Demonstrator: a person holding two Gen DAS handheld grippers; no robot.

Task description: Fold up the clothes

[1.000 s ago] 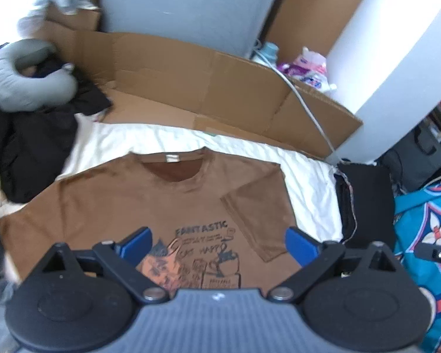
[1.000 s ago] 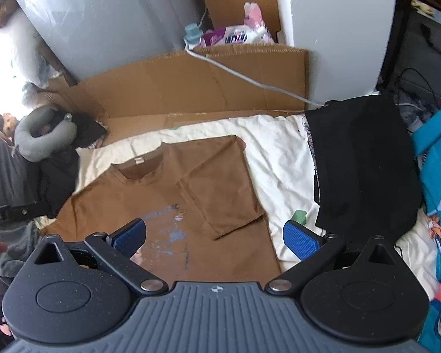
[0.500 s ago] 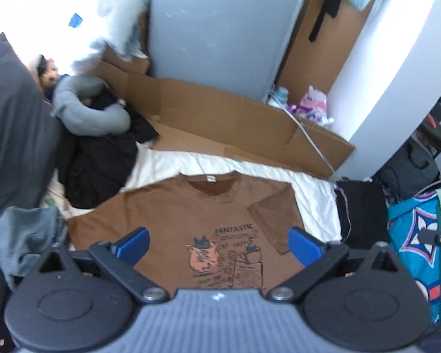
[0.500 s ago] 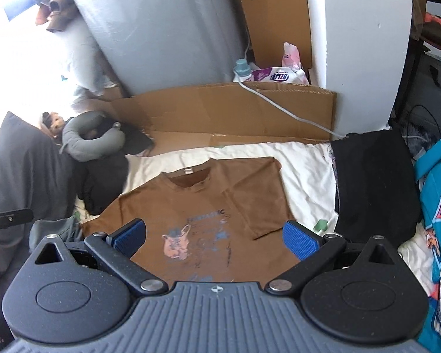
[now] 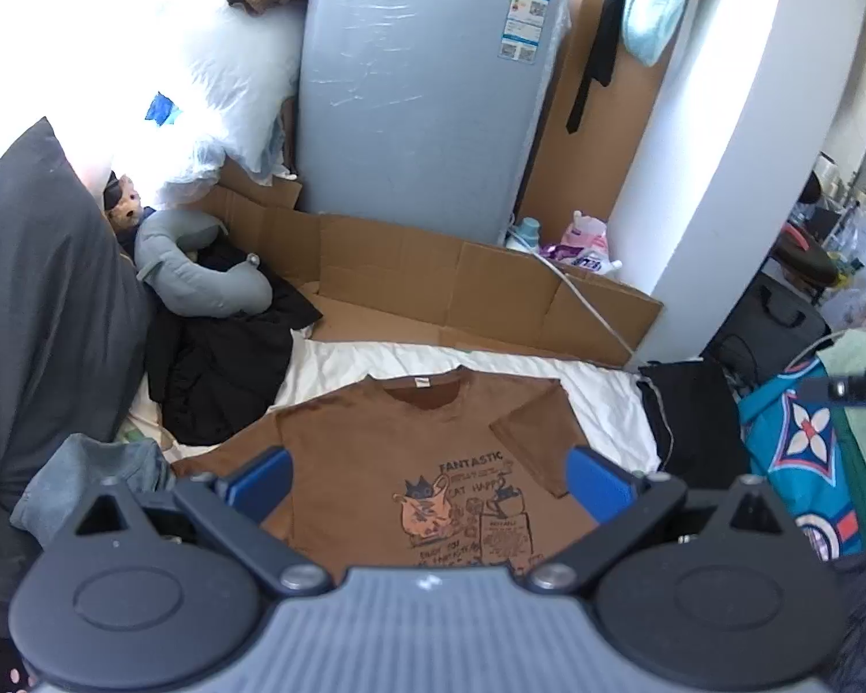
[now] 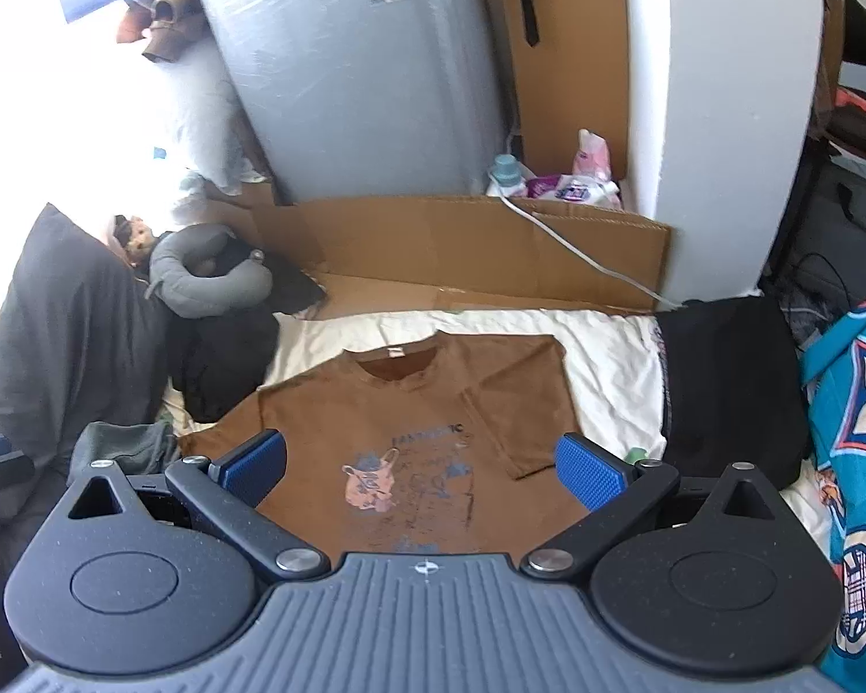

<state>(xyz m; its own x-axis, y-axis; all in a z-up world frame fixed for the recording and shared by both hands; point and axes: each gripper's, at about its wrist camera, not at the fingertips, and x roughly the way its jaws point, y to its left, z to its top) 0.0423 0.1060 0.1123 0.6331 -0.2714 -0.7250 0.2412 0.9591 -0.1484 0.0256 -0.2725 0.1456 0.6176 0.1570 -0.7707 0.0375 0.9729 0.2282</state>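
Note:
A brown T-shirt (image 5: 387,444) (image 6: 410,410) with a printed cat picture lies flat, front up, on a white sheet (image 5: 594,392) (image 6: 606,346). Its right sleeve (image 5: 537,439) (image 6: 514,421) is folded in over the chest; the left sleeve (image 5: 231,453) still spreads out to the left. My left gripper (image 5: 430,488) hangs high above the shirt's lower half, open, nothing between its blue pads. My right gripper (image 6: 421,470) is likewise open and empty above the shirt.
Black clothing (image 5: 219,369) and a grey neck pillow (image 5: 202,277) lie left of the shirt, a grey garment (image 5: 92,473) at near left. A black cloth (image 6: 727,387) and a teal patterned fabric (image 6: 854,433) lie right. Flattened cardboard (image 5: 462,283) and a grey wrapped appliance (image 5: 421,92) stand behind.
Both grippers have pulled up and back from the shirt, so more of the room shows. The shirt lies as before, and both stay open.

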